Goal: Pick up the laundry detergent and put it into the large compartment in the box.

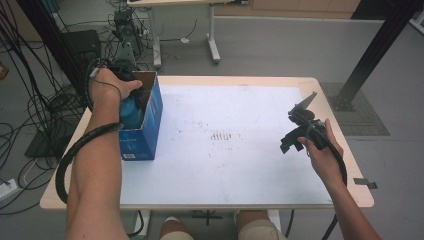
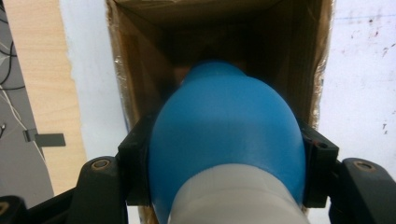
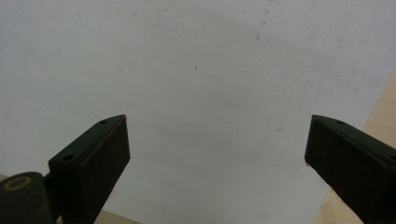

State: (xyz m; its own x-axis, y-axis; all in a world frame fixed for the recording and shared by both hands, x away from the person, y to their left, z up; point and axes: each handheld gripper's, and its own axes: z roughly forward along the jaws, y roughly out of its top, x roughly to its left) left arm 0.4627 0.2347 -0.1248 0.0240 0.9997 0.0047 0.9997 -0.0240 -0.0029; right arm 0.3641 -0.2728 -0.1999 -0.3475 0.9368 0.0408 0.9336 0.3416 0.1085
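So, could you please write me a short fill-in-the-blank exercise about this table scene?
1. The left tool grips a ____ and white bottle.
2. The bottle points into an open cardboard ____.
3. The right tool has its jaws ____ above the white table.

Missing words: blue; box; open

Wide bare table (image 1: 240, 165) between blue box (image 1: 150, 127) and right gripper (image 1: 292, 131). Narrow cardboard walls close around the blue bottle (image 2: 226, 140) in the left gripper (image 2: 226, 163); little side clearance.
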